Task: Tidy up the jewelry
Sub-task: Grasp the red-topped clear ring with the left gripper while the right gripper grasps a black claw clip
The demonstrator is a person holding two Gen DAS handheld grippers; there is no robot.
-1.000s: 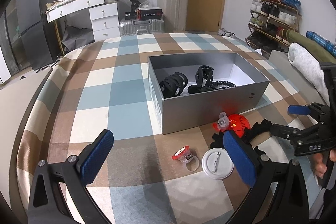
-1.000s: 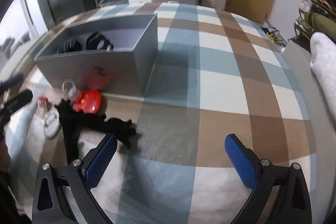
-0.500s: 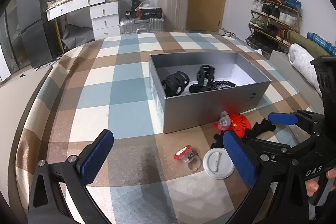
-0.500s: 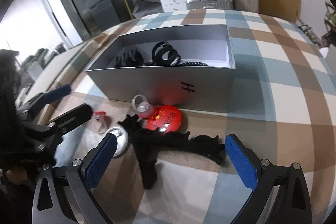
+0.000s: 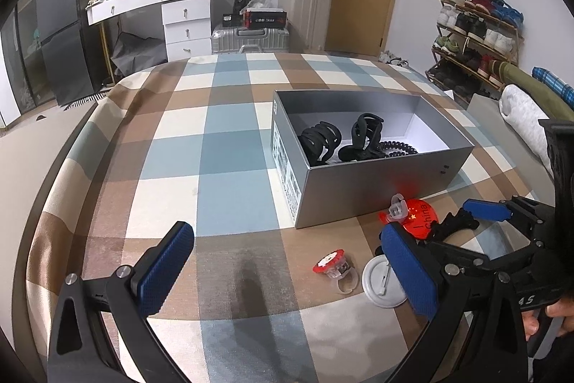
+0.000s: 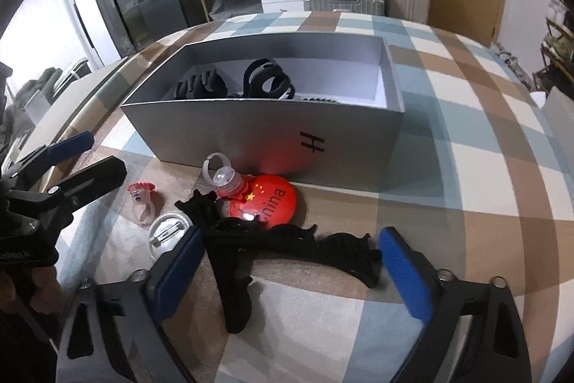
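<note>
Swinging over from bare bedspread, the right gripper point(image 6: 287, 271) now straddles the black hairband point(image 6: 287, 239), jaws just narrowing, nothing gripped; next: pinch it, lift into the box point(image 6: 358, 146).

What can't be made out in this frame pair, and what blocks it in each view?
- Coiled black hair tie: right wrist view, the grey box near wall hides nearly all of it.
- Black lace piece: left wrist view, mostly behind the left gripper's right pad.
- White round badge: both views, a pad covers part.
- Person's hand: left wrist view, cut off by the edge.
- Box bottom near front wall: hidden in both views.
</note>
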